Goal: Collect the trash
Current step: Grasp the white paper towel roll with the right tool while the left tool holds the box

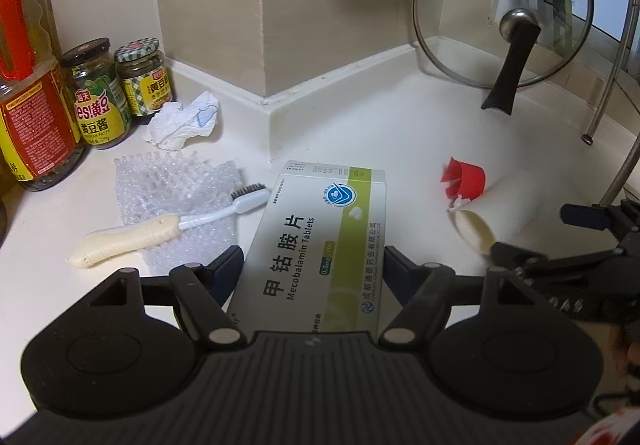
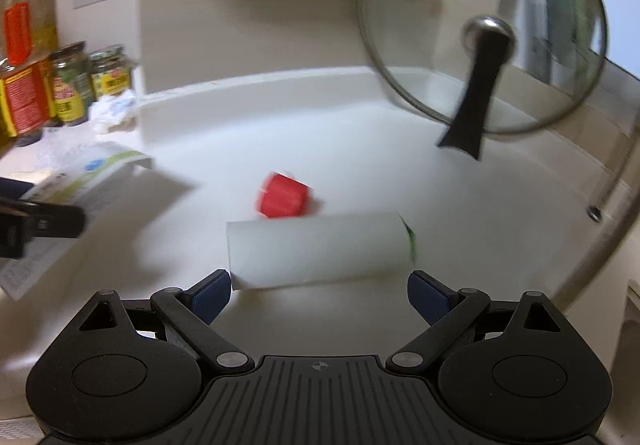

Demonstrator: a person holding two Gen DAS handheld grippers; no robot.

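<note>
Between left gripper (image 1: 314, 269) pads, tablet box (image 1: 320, 245)

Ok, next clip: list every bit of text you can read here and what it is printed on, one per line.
"甲钴胺片" and "Mecobalamin Tablets": medicine box between the left gripper fingers.
"0.5mg": same box, green band.
"黄豆酱": label of the taller jar.
Box's fine print, the oil bottle label, the shorter jar: too small to read.
Right wrist view: all text blurred.
</note>
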